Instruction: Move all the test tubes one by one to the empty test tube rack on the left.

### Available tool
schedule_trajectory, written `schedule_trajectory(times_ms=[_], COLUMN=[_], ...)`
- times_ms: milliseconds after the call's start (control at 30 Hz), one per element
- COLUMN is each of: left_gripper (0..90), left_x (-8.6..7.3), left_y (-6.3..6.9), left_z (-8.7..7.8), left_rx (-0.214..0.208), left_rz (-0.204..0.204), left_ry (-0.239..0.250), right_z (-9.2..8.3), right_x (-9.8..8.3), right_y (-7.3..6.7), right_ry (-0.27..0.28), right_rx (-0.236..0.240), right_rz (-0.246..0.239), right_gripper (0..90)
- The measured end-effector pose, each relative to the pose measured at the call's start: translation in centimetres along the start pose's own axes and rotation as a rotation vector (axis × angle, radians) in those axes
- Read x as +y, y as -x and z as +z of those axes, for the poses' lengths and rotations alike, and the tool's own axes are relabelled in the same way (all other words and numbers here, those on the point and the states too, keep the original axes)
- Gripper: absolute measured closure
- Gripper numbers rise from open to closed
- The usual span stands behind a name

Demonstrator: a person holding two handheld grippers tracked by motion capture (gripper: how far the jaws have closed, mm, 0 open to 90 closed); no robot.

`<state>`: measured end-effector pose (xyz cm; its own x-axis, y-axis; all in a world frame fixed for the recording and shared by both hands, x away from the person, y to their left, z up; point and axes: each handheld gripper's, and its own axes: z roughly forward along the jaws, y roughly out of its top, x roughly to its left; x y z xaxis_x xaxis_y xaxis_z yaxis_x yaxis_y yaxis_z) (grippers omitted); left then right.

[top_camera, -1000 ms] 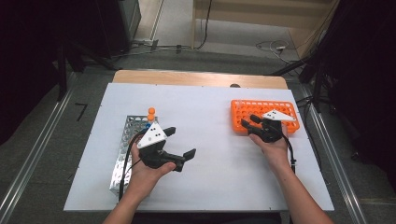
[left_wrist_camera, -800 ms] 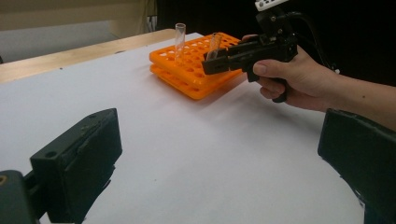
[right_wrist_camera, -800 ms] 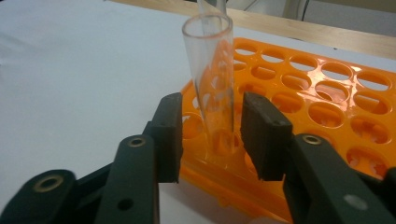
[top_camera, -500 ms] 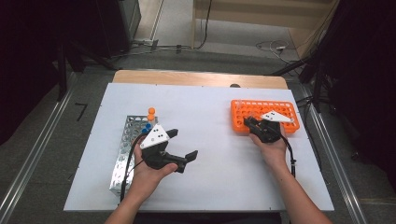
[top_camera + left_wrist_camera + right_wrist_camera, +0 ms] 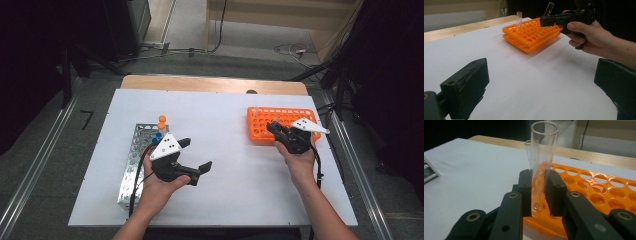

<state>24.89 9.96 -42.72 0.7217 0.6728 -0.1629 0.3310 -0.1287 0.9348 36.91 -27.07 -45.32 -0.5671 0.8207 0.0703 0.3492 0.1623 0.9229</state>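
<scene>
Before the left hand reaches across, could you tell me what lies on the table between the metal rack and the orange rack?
Nothing: in the high view, bare white tabletop separates the metal rack from the orange rack.

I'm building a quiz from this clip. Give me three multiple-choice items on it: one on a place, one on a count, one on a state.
1. Where does the orange rack sit?
A. by the right gripper
B. under the left gripper
C. on the floor

2. How many clear glass tubes show at the orange rack?
A. none
B. two
C. five

3. What state is the right gripper in?
A. wide open
B. shut on a glass tube
C. shut on nothing

Key: 1 A, the high view puts it beside the right hand's gripper. 2 B, the held tube is tilted and the other tube stands upright in the rack. 3 B, its pads press the tube.
</scene>
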Motion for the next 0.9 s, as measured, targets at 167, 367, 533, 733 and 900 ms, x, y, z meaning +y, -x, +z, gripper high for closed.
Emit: schedule_trajectory(times_ms=[167,367,533,733,900], left_gripper=[0.0,1.2,4.4,7.3,15.5], left_x=[0.1,0.2,0.3,0.5,0.6], left_y=[0.0,0.1,0.3,0.4,0.6], left_z=[-0.1,-0.3,-0.3,-0.3,-0.5], left_rx=[0.004,-0.008,-0.022,-0.033,-0.060], left_rz=[-0.001,0.002,0.008,0.016,0.024], left_ry=[0.004,0.010,0.015,0.018,0.032], right_z=[-1.0,-1.7,-2.1,-2.1,-2.1], right_x=[0.3,0.3,0.5,0.6,0.6], right_y=[-0.6,-2.2,-3.9,-6.2,-8.3], right_ry=[0.002,-0.015,-0.034,-0.059,-0.080], right_rx=[0.079,0.149,0.220,0.301,0.359], right_rz=[0.012,-0.020,-0.060,-0.109,-0.149], right_gripper=[73.6,73.6,73.6,73.6,73.6])
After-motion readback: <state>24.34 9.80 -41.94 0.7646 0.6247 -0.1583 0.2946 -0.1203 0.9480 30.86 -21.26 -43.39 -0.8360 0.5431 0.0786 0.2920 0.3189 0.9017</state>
